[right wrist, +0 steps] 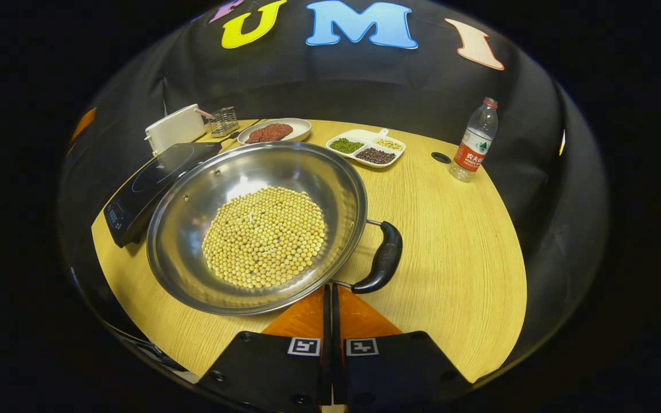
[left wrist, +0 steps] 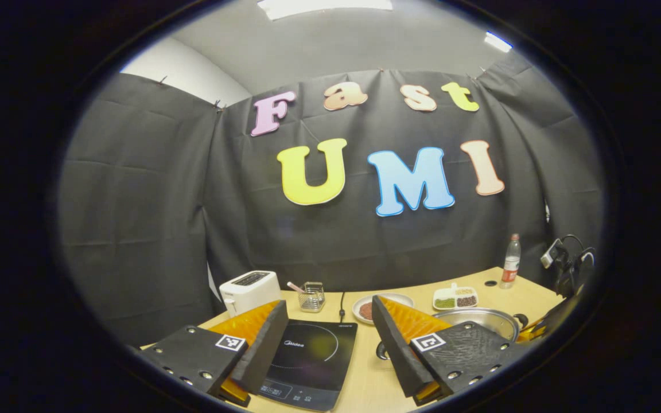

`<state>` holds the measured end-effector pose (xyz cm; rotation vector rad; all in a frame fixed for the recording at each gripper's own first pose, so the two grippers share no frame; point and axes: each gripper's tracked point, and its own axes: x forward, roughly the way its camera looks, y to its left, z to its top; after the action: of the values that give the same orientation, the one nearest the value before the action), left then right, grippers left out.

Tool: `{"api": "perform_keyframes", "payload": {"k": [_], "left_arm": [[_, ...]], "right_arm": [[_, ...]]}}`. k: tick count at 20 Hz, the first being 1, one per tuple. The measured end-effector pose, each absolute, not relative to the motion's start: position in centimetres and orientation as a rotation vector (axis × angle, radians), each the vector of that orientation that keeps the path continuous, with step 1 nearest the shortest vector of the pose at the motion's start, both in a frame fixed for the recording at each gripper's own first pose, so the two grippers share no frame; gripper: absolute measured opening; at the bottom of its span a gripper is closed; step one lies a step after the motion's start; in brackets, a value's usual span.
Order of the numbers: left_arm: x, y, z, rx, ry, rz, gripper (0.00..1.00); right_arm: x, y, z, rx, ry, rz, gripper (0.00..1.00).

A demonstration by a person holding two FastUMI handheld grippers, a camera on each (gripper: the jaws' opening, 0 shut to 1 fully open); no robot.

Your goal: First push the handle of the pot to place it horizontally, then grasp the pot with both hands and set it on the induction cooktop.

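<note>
A wide steel pot [right wrist: 307, 172] holding soybeans [right wrist: 264, 235] rests on the wooden table, its rim overlapping the black induction cooktop [right wrist: 152, 175] to its left. The pot's black handle [right wrist: 385, 258] sticks out at its near right side. My right gripper [right wrist: 330, 291] is shut with nothing between its fingers, its tips right at the pot's rim beside the handle's lower rod. In the left gripper view, my left gripper [left wrist: 329, 304] is open above the cooktop [left wrist: 313, 358]. The pot [left wrist: 479, 317] lies just past its right finger.
A white toaster [right wrist: 175, 129], a small wire basket [right wrist: 224, 119], a plate of red meat [right wrist: 273, 132] and a divided dish of beans [right wrist: 368, 149] line the table's back. A water bottle [right wrist: 474, 140] stands far right. A small camera on cables [left wrist: 560, 258] sits at the table's right end.
</note>
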<state>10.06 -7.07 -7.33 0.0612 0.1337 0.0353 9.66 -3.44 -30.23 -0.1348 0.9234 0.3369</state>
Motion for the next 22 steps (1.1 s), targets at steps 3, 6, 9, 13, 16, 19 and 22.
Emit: {"api": "perform_keyframes", "payload": {"k": [3,6,9,13,16,19,22], "left_arm": [[9.9,-7.1,-7.9,0.057,0.146,0.042,0.87],[9.8,-7.2,-8.6,0.059,0.162,0.046,0.87],[10.2,-7.6,-9.7,0.053,0.182,0.034,0.87],[11.3,-9.1,-11.4,0.032,0.211,-0.018,0.87],[12.6,-10.0,-12.9,0.026,0.233,-0.054,0.89],[14.1,-11.0,-15.0,0.032,0.276,-0.093,0.87],[15.5,-12.3,-17.5,-0.004,0.336,-0.136,0.87]], "right_arm": [[10.9,-4.1,-30.3,-0.121,0.912,0.303,0.02],[12.0,-4.8,-30.2,-0.078,0.897,0.246,0.02],[12.0,-5.0,-29.7,-0.062,0.88,0.221,0.02],[12.2,-4.6,-26.2,-0.032,0.756,0.209,0.02],[13.0,-4.1,-23.1,-0.007,0.654,0.208,0.48],[13.8,-4.0,-21.2,0.002,0.588,0.188,0.96],[14.7,-4.1,-20.9,-0.008,0.563,0.17,0.96]]}}
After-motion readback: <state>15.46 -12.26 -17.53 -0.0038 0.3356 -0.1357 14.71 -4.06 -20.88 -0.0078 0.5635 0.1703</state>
